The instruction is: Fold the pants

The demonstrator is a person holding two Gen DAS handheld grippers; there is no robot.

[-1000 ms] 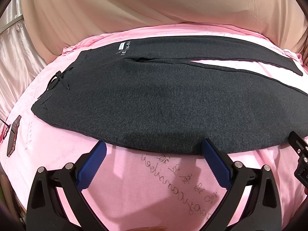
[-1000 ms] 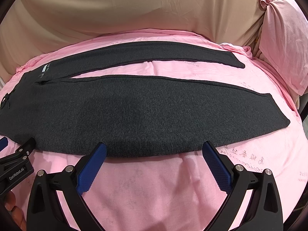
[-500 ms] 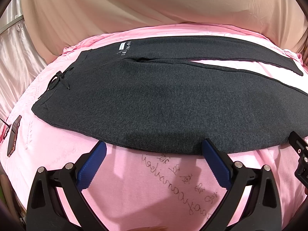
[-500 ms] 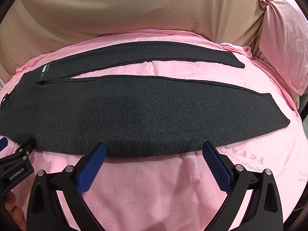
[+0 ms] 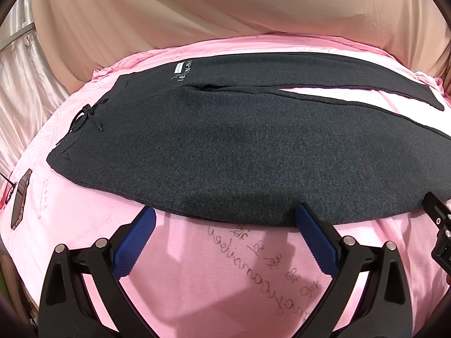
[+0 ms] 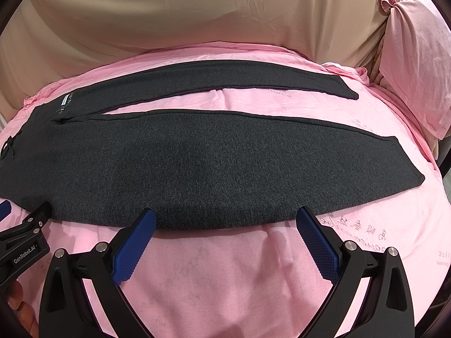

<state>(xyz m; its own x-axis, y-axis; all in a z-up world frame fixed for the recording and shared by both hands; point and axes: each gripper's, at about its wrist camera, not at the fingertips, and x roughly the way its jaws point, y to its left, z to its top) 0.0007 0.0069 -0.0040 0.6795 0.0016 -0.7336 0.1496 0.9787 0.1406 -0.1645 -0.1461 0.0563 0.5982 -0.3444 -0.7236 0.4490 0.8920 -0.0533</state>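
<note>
- Your left gripper (image 5: 225, 236) is spread wide with nothing between its blue pads, just short of the near edge of the dark grey knitted pants (image 5: 239, 152).
- Your right gripper (image 6: 225, 236) is equally released, near the same hem.
- The pants lie flat on the pink bed sheet (image 6: 225, 276), legs parted ahead.
</note>
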